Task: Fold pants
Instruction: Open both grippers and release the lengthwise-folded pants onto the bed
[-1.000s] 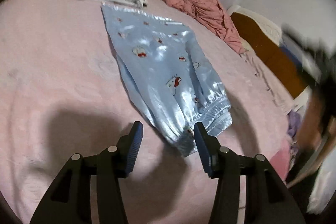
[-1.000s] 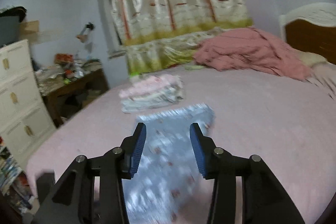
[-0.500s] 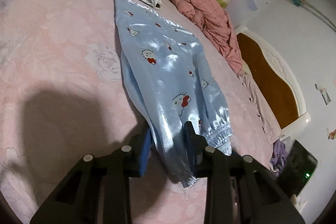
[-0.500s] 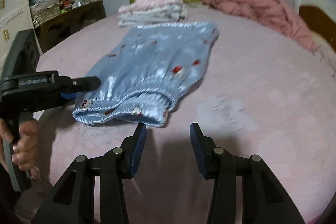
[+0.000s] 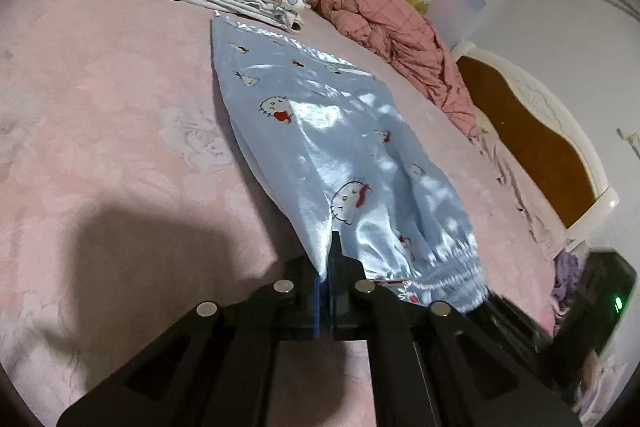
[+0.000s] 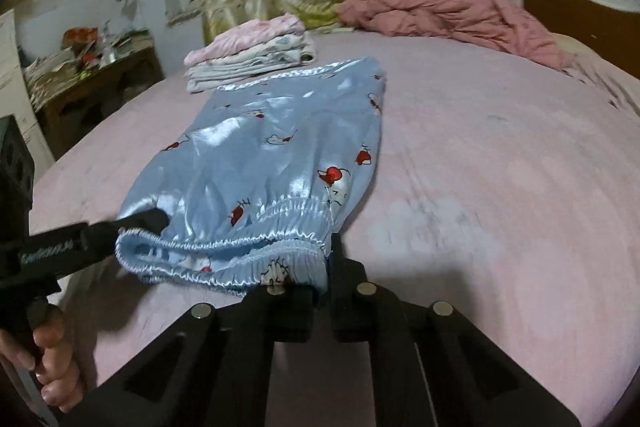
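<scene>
Shiny pale-blue satin pants with cartoon-cat print (image 5: 320, 131) lie flat mid-bed on the pink bedspread (image 5: 100, 87). Left tool (image 5: 329, 259) and right tool (image 6: 330, 259) each clench the elastic waistband's opposite corners.

left tongs (image 5: 329, 267) clamped, right tongs (image 6: 329, 259) clamped

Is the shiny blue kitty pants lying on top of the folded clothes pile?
No, the shiny blue satin pants lie flat on the pink bedspread, in front of the folded clothes pile.
</scene>
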Demonstrator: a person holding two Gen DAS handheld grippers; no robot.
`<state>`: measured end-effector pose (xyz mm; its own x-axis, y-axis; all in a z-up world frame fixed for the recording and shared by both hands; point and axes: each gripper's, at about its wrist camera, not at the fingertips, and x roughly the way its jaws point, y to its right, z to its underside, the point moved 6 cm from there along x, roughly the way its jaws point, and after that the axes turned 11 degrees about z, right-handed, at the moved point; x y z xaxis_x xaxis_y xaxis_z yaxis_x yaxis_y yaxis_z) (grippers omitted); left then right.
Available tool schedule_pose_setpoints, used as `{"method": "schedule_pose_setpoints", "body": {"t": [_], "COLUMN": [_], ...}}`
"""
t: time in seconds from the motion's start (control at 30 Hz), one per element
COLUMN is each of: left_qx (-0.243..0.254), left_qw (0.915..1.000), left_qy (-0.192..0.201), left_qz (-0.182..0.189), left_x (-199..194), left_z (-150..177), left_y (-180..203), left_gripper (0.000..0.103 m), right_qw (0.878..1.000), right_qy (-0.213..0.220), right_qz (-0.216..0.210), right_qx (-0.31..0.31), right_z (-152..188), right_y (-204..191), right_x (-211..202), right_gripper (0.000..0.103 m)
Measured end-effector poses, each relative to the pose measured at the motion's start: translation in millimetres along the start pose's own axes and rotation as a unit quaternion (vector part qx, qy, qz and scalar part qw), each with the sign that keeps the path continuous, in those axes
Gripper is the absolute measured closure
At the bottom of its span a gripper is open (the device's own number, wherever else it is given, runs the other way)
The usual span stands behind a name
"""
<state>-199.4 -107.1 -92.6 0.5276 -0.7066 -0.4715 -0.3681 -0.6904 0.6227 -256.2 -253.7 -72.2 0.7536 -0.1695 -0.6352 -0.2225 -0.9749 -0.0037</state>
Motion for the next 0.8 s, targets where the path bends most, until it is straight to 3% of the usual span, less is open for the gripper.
{"method": "schedule_pose_setpoints", "body": {"t": [0.23,0.43,0.5,0.57,0.63,0.7,0.8], "left_qx": [0.022,0.005,0.012,0.029,0.045,0.063,0.077], "left_qw": [0.999,0.9988,0.9985,0.9977,0.9969,0.9955,0.9944], "left_qy": [-0.028,-0.038,-0.045,-0.049,-0.041,-0.038,-0.035], "left_qz": [-0.026,-0.03,-0.03,-0.038,-0.05,-0.059,-0.065], "left_x": [-12.2,-28.3,-28.6,-29.6,-33.3,-37.4,-44.8], "left_z": [7.0,13.2,15.0,16.8,15.7,15.4,13.4], "left_y": [6.2,-1.6,-0.3,1.1,2.2,4.4,6.9], "left_gripper": [0.101,0.101,0.099,0.095,0.083,0.078,0.07], "right_qw": [0.996,0.997,0.997,0.997,0.998,0.998,0.998], "right_qy": [0.006,0.013,0.012,0.016,0.029,0.04,0.045], "right_qz": [0.035,0.029,0.013,0.01,0.014,0.016,0.01], "right_qx": [0.082,0.075,0.078,0.069,0.051,0.041,0.052], "right_z": [32.8,44.7,48.1,51.7,55.8,61.2,67.2], "right_y": [2.5,-1.6,1.1,2.7,4.2,9.8,22.0], "right_x": [-33.3,-43.7,-47.7,-53.3,-62.8,-75.6,-90.8], "right_gripper": [0.098,0.096,0.092,0.08,0.07,0.057,0.056]}}
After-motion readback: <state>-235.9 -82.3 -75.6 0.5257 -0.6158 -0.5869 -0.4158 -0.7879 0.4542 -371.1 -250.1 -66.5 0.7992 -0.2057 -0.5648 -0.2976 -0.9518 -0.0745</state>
